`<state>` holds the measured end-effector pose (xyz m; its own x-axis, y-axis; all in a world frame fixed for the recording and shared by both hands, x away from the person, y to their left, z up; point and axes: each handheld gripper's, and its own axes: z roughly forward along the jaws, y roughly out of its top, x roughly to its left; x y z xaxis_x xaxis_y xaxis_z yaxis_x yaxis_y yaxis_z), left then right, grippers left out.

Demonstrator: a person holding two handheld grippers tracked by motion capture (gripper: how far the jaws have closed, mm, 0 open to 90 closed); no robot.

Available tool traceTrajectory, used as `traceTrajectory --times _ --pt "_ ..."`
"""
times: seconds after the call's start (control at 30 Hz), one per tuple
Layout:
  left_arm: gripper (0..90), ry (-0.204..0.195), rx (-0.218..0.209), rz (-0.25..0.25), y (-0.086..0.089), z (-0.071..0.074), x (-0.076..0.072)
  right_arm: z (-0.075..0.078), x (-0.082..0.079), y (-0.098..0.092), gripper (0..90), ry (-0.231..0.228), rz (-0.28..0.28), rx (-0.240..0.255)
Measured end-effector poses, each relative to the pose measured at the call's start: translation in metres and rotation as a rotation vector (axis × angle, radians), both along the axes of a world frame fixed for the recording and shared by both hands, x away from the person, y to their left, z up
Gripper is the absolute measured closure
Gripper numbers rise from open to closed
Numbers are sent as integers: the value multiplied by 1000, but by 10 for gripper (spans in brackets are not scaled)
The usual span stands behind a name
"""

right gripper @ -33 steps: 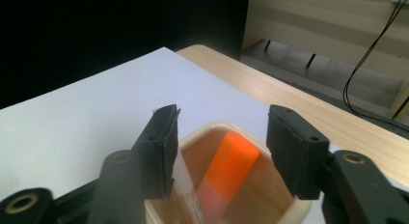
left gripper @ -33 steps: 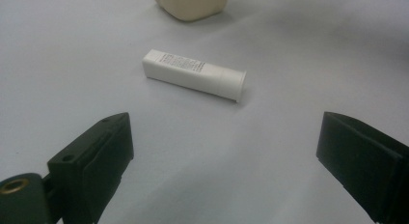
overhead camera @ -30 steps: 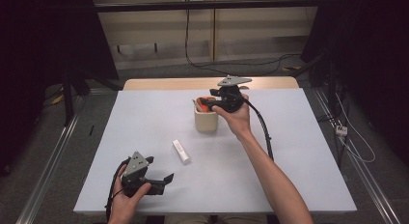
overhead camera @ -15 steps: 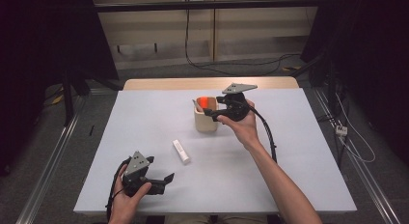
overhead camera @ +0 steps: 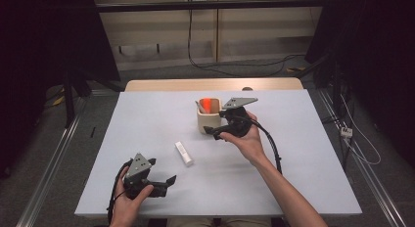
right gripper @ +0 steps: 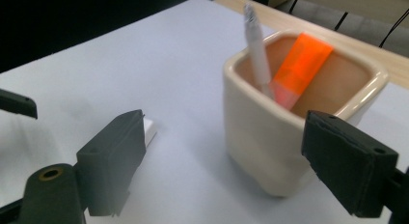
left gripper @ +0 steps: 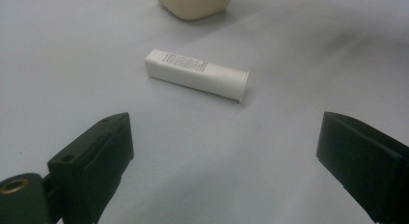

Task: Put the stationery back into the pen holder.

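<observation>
Here, the right claw (overhead camera: 217,133) hovers just beside a cream holder (overhead camera: 208,122) near the middle of the white counter (overhead camera: 303,153). Its jaws have just been opening and stand wide apart, released, with nothing pressed between them. In the right gripper view the holder's near corner sits ahead of the gap, closer to the right jaw. Inside the holder an orange marker (right gripper: 298,68) leans against the back wall, and a white pen (right gripper: 256,45) stands tilted beside it, its tip rising above the rim.

The left claw (overhead camera: 165,184) rests low at the near edge of the counter, held in the person's left hand (overhead camera: 128,207). Its jaws are also spread wide and grip nothing. A white tube (left gripper: 197,74) lies flat on the counter ahead of it, well apart from both jaws, between the left claw and the holder. In the high view the tube lies at a slant, near the holder but not touching it.
</observation>
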<state>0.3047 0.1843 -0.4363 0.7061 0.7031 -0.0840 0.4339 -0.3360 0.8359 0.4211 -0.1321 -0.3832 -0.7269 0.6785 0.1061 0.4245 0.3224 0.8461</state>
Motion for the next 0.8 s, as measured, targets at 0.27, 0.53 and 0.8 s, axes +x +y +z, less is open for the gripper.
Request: traceTrajectory --times 0.27,0.53,0.8 --pt "58 2 2 3 1 0 0 -9 -13 15 115 27 22 -48" --pt "58 3 2 4 1 0 0 -20 -21 33 126 56 44 -88" --pt "58 4 4 5 1 0 0 -27 -29 55 181 63 63 -141"
